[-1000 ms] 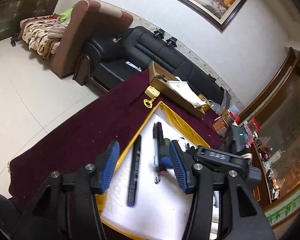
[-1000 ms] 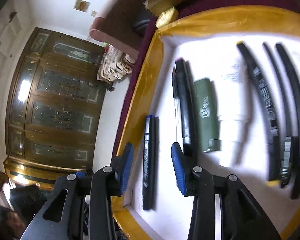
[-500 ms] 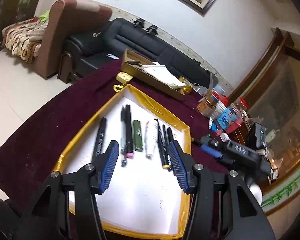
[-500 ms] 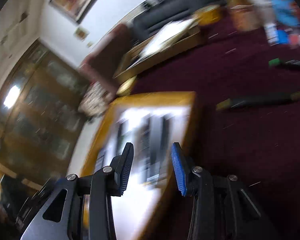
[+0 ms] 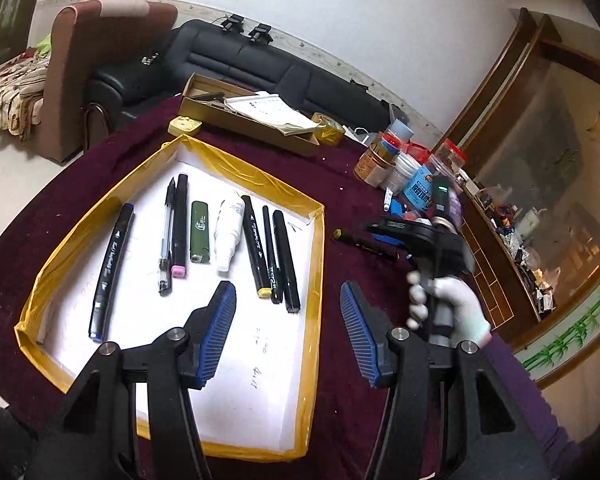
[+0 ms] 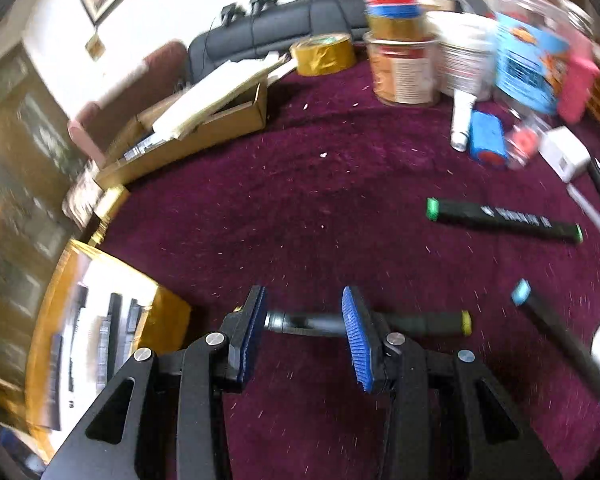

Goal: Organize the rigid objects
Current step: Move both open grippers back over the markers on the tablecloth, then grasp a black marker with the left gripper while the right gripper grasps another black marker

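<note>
Bare cloth (image 6: 320,208) ahead of right tongs (image 6: 304,332); jars (image 6: 404,68) crowding far edge.

the left gripper (image 5: 288,330) hangs with its 2 blue-padded jaws spread wide, nothing between them. the right gripper (image 6: 304,334) also has its jaws parted, tilted low and forward. a white-gloved right hand (image 5: 446,304) wraps its handle, purple sleeve behind.

We see a maroon-clothed desk (image 5: 340,380) carrying a yellow-rimmed tray (image 5: 318,280), cardboard box (image 5: 252,124), jars (image 6: 404,68) and loose markers (image 6: 504,220).
</note>
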Demonstrator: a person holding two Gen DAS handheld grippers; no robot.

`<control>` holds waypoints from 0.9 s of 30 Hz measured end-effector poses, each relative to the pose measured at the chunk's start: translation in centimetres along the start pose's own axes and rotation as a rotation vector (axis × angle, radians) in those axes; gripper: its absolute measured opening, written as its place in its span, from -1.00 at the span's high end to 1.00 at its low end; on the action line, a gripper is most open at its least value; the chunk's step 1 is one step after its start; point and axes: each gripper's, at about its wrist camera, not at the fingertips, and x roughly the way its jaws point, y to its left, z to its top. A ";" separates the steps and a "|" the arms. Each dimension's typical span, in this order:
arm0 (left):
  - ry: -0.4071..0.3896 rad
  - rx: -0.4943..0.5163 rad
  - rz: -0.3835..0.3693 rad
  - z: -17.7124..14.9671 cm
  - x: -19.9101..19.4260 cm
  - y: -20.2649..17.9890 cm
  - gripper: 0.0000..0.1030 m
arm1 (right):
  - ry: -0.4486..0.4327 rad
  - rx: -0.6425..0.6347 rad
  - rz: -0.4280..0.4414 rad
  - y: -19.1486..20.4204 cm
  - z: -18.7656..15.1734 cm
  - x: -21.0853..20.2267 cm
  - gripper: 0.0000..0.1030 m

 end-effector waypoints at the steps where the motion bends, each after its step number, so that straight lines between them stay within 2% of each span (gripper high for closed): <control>1: -0.003 0.003 0.005 0.0 -0.2 -0.1 -0.03 | 0.026 -0.023 -0.026 0.3 0.2 0.9 0.32; 5: -0.026 0.025 0.016 -0.2 -1.1 -0.4 -0.03 | 0.086 -0.152 -0.124 2.2 -0.7 1.9 0.31; 7: -0.023 0.029 0.016 -0.1 -1.0 -0.4 -0.03 | 0.130 -0.225 -0.124 3.3 -2.3 1.4 0.29; 8: -0.017 0.028 0.013 -0.1 -0.7 -0.3 -0.03 | 0.126 -0.271 -0.135 3.9 -3.5 0.5 0.30; 11: 0.003 0.024 -0.001 -0.2 0.0 -0.1 -0.03 | 0.160 -0.291 -0.078 3.3 -6.8 -1.7 0.28; 14: 0.019 0.026 -0.016 -0.4 0.4 -0.2 -0.03 | 0.152 -0.315 -0.033 2.0 -9.5 -3.8 0.24; 16: 0.020 0.027 -0.015 -0.4 0.4 -0.3 -0.03 | 0.146 -0.271 0.027 0.6 -10.5 -5.2 0.24; 18: 0.019 0.027 -0.014 -0.4 0.4 -0.3 -0.03 | 0.094 -0.183 0.092 -1.4 -10.3 -7.1 0.24; 20: 0.020 0.027 -0.010 -0.5 0.5 -0.5 -0.03 | -0.026 -0.107 0.126 -3.2 -10.2 -9.9 0.24; 22: 0.032 0.029 -0.008 -0.7 0.8 -0.8 -0.03 | -0.174 -0.055 0.093 -4.7 -10.8 -12.7 0.17; 24: 0.040 0.034 -0.012 -0.7 0.9 -1.2 -0.03 | -0.280 0.011 0.048 -6.0 -11.3 -14.0 -0.20; 26: 0.038 0.043 -0.013 -0.8 0.9 -1.7 -0.03 | -0.344 0.079 0.035 -7.6 -11.7 -14.3 -0.22; 27: 0.037 0.051 -0.014 -0.8 0.9 -2.0 -0.03 | -0.344 0.096 0.026 -8.0 -11.6 -14.1 -0.22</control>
